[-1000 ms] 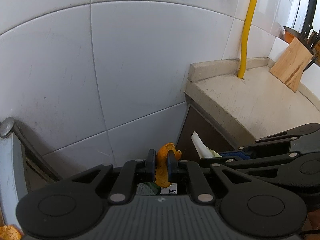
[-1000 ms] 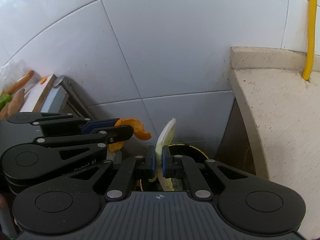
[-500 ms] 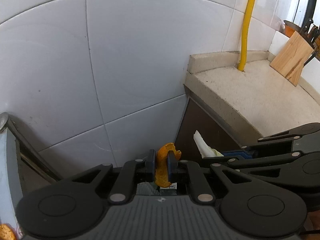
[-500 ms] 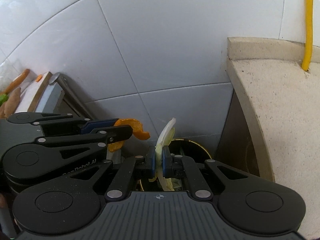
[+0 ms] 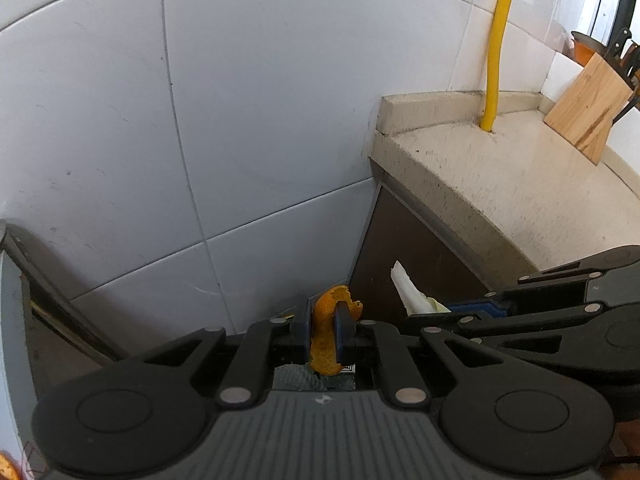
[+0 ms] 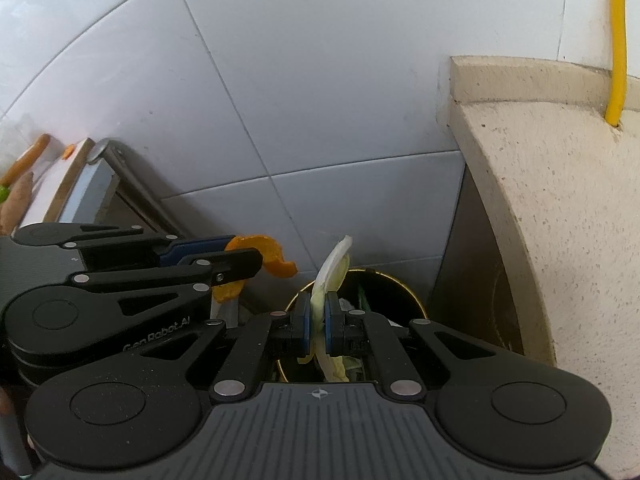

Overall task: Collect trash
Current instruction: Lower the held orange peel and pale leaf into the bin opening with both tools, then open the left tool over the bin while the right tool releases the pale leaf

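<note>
My left gripper (image 5: 323,330) is shut on a curled orange peel (image 5: 326,340); the same peel (image 6: 266,256) shows at the left of the right wrist view, sticking out of that gripper's fingers (image 6: 236,266). My right gripper (image 6: 318,322) is shut on a pale green cabbage leaf (image 6: 332,268), whose white tip (image 5: 408,292) also shows in the left wrist view. Directly below the right gripper stands a round black bin with a gold rim (image 6: 400,282), with scraps inside. The two grippers hang side by side above the gap between wall and counter.
A white tiled wall (image 6: 320,100) faces both grippers. A beige stone counter (image 5: 500,184) with a yellow pipe (image 5: 496,48) and a wooden knife block (image 5: 588,116) is at the right. A steel table edge with a cutting board and vegetables (image 6: 24,176) lies at the left.
Both views have shifted slightly; the grippers keep their hold on the peel and the leaf, and nothing has been released.
</note>
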`<state>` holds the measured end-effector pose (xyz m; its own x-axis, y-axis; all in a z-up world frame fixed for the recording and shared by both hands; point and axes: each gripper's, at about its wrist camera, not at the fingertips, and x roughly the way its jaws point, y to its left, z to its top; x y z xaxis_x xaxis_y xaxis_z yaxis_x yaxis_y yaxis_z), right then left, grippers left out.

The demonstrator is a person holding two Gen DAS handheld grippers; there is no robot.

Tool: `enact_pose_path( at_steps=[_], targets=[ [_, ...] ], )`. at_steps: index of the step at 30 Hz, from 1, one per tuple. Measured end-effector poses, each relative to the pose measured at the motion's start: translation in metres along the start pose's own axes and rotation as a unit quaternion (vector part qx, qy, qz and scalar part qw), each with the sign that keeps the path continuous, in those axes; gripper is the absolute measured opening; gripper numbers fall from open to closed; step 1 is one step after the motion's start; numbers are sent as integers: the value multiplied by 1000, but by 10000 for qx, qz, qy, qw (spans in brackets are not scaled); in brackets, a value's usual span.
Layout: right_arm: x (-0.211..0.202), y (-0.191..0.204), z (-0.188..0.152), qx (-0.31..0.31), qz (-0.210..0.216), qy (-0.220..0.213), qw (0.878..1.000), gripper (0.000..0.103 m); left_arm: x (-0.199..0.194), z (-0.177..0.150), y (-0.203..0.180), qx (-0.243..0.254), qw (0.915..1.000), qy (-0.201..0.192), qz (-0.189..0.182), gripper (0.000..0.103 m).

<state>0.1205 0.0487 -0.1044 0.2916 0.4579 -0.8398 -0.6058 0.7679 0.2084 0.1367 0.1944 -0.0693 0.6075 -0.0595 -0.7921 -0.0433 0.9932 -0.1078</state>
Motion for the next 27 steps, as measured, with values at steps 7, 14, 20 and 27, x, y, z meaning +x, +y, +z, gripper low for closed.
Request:
enact_pose_path(
  at_steps=[7, 14, 20, 27],
  targets=[
    [4, -4, -1, 68, -13, 50, 10000, 9, 6, 1, 1, 21, 10000, 92, 3, 8],
    [13, -8, -1, 127, -34, 134, 9998, 9, 12, 2, 1, 47, 9998, 185, 25, 8],
    [21, -13, 0, 186, -62, 210, 9996, 10, 20, 4, 3, 57, 9996, 288, 13, 8],
    [31, -17, 2, 249, -62, 292, 9992, 18, 28, 5, 6, 54, 9992, 389, 35, 10]
  ],
)
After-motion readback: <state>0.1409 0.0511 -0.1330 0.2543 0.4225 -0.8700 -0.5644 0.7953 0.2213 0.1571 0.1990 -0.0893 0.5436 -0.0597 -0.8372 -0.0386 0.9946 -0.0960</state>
